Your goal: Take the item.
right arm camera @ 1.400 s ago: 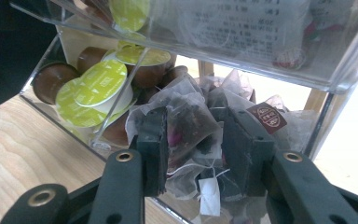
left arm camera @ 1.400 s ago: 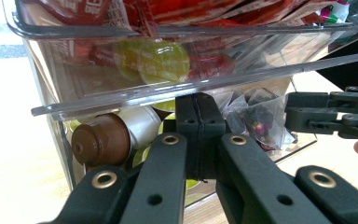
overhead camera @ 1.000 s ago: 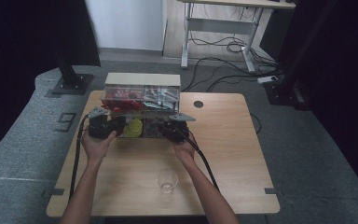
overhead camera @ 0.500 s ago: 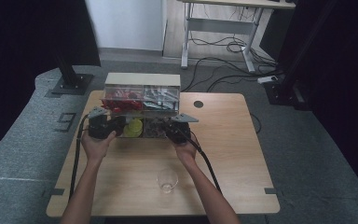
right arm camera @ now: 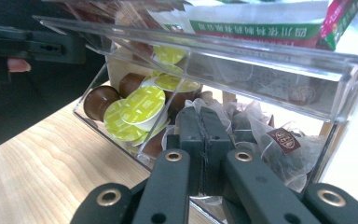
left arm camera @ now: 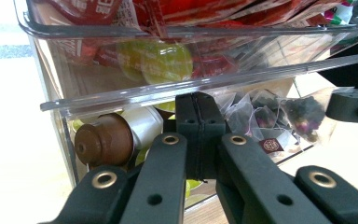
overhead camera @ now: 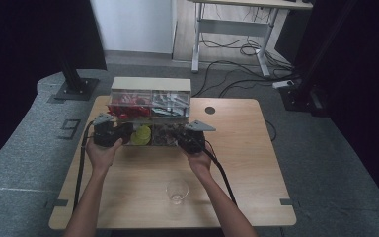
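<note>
Wooden table [overhead camera: 256, 148] — clear plastic organiser [overhead camera: 150, 106]

The clear drawer box [overhead camera: 150, 106] stands at the far edge of the table [overhead camera: 246, 148] and blocks the way ahead. Its open lower drawer [overhead camera: 153, 136] juts toward the person, packed with coffee pods [right arm camera: 135, 109] and tea bags [right arm camera: 279, 144], leaving little room inside. A glass [overhead camera: 177, 190] stands alone on the near side. The right half of the table lies free.
</note>
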